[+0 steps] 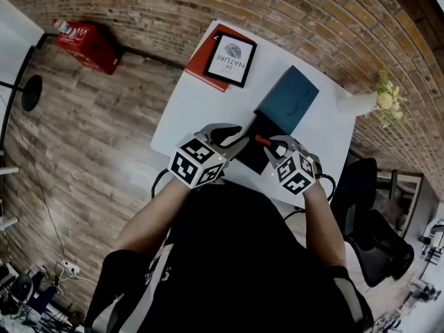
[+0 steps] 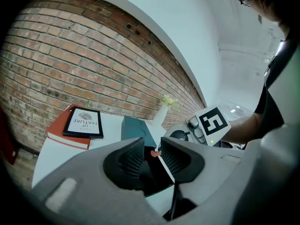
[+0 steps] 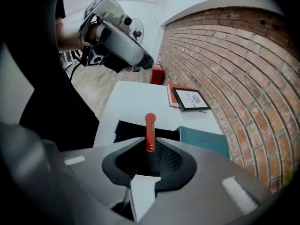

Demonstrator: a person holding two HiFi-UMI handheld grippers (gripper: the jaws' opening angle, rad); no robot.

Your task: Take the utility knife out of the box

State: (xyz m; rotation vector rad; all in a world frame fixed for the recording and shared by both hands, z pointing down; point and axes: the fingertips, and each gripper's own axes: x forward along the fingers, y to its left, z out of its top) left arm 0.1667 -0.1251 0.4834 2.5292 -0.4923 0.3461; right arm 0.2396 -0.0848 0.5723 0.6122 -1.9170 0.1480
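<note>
task judged nearly done: the utility knife (image 3: 149, 131) is pinched in the right gripper's (image 3: 150, 156) jaws, held above the open black box (image 3: 125, 128); carrying it clear remains. left gripper (image 2: 152, 161) jaws spread, empty. count: one knife, one box, one teal lid (image 1: 288, 99) at the box's 1 o'clock, two stacked books (image 1: 225, 60) at 11 o'clock.

Head view looks steeply down at the table (image 1: 187, 109); both gripper views, close above, share its book (image 1: 231, 60).
</note>
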